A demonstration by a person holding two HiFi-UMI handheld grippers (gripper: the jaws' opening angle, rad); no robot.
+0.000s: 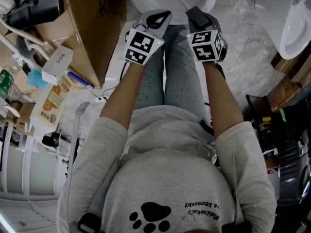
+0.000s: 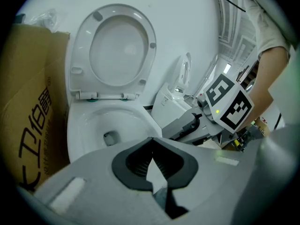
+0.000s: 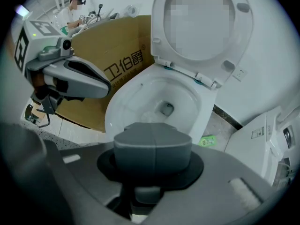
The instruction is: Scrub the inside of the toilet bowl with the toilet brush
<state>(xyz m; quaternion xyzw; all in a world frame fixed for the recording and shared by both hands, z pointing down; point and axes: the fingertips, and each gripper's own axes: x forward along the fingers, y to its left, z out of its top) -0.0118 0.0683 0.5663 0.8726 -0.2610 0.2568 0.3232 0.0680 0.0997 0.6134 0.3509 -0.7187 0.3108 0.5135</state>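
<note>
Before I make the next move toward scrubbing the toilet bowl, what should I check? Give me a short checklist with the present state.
1. Toilet seat raised: ok.
2. Toilet bowl open and facing both grippers: ok.
3. Toilet brush found: not ok, no view shows it.
4. Left gripper ready to grasp: not ok, jaws together, empty.
5. Right gripper ready to grasp: not ok, jaws together, empty.
6. Cardboard box clear of the bowl: cannot tell, it stands close beside it.

even indoor light, dim head view, fisheye-warped gripper views.
</note>
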